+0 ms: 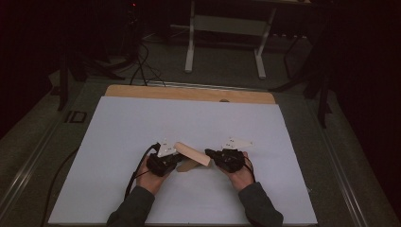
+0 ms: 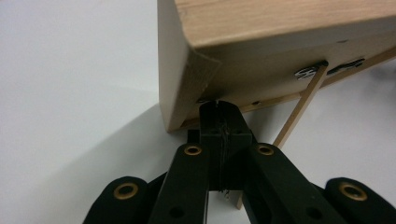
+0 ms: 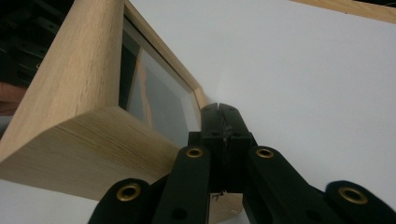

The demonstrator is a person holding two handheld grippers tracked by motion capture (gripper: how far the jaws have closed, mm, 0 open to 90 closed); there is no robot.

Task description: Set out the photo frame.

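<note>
A light wooden picture frame (image 1: 193,154) is tilted up off the white table top (image 1: 189,118) between my two grippers. My left gripper (image 1: 178,159) is at the frame's left end. In the left gripper view the jaws (image 2: 218,106) are shut, tips against the frame's back (image 2: 261,70), and a thin wooden prop stick (image 2: 301,105) runs down just right of them. My right gripper (image 1: 208,152) meets the frame's right end. Its shut jaws (image 3: 219,108) rest at the inner edge of the frame (image 3: 79,88), beside the glass (image 3: 159,102). Nothing shows between either pair of jaws.
The white sheet covers a wooden table whose bare far edge (image 1: 189,93) shows. Beyond it on the dark floor stand a white table base (image 1: 224,42) and several cables (image 1: 142,66). A cable (image 1: 130,182) trails from the left gripper.
</note>
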